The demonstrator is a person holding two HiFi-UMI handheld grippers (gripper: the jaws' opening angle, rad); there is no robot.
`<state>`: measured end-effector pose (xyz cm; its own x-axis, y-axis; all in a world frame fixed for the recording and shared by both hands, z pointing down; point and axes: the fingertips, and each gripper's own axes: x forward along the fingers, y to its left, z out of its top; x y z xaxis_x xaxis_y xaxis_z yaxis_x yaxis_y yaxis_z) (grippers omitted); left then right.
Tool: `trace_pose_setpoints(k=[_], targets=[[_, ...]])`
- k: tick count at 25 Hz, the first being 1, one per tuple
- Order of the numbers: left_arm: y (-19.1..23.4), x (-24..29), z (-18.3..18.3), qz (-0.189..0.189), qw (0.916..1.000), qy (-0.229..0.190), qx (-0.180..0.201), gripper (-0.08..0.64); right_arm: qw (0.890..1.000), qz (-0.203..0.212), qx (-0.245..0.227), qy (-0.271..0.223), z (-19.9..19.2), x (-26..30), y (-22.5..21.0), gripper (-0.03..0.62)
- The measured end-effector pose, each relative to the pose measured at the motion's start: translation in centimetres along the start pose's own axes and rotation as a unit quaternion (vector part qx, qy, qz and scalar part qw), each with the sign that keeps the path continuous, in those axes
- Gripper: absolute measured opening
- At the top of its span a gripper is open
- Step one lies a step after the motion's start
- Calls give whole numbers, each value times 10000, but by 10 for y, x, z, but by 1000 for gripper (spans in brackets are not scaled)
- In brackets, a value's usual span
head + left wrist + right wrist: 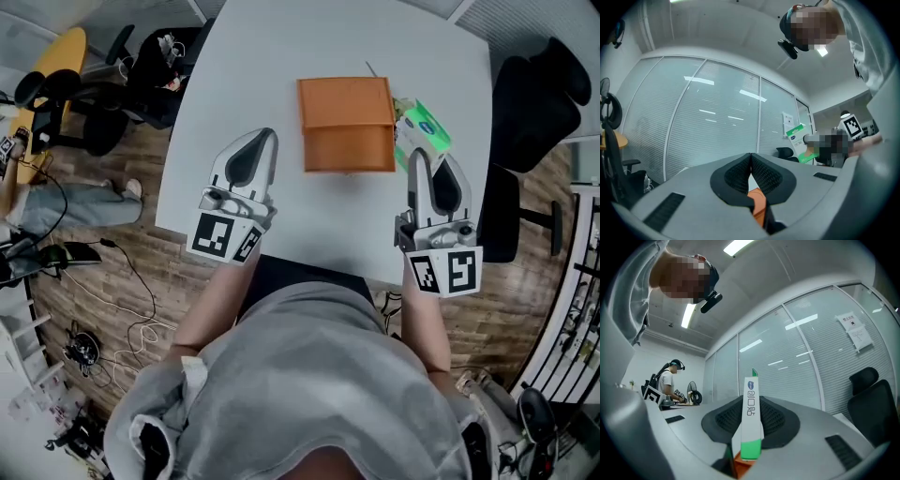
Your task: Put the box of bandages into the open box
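An orange cardboard box (346, 124) lies on the white table (253, 56), a crease running across its middle. The green-and-white box of bandages (422, 131) hangs just right of it, clamped by my right gripper (433, 159). In the right gripper view the bandage box (751, 423) stands edge-on between the dark pads of my right gripper (751, 414). My left gripper (263, 141) hovers left of the orange box, shut and empty. In the left gripper view the jaws of my left gripper (751, 161) meet, with orange (758, 206) showing below them and the bandage box (797, 140) at the right.
Black office chairs stand right of the table (539, 103) and at its far left (141, 66). Cables (112, 309) trail over the wooden floor on the left. Glass partition walls surround the room. Another person (670, 380) stands far off in the right gripper view.
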<state>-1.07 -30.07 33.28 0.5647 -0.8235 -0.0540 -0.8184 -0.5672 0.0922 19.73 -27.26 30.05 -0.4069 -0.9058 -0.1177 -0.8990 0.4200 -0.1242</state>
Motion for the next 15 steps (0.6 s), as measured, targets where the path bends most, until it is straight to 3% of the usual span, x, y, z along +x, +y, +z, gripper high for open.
trace_pose_setpoints(k=[5,9,15], targets=[[17,20,-17,-174,9997,122,-111,20,9985,50,57,545,-38,30,3,114],[31,30,-31,-256,9992,224,-187,20,9887,408,-247,1422,-102,54,12,114],[49,38,-49,-314,9985,383,-239,20,9385,1056,-1274,3030,-206,69,24,114]])
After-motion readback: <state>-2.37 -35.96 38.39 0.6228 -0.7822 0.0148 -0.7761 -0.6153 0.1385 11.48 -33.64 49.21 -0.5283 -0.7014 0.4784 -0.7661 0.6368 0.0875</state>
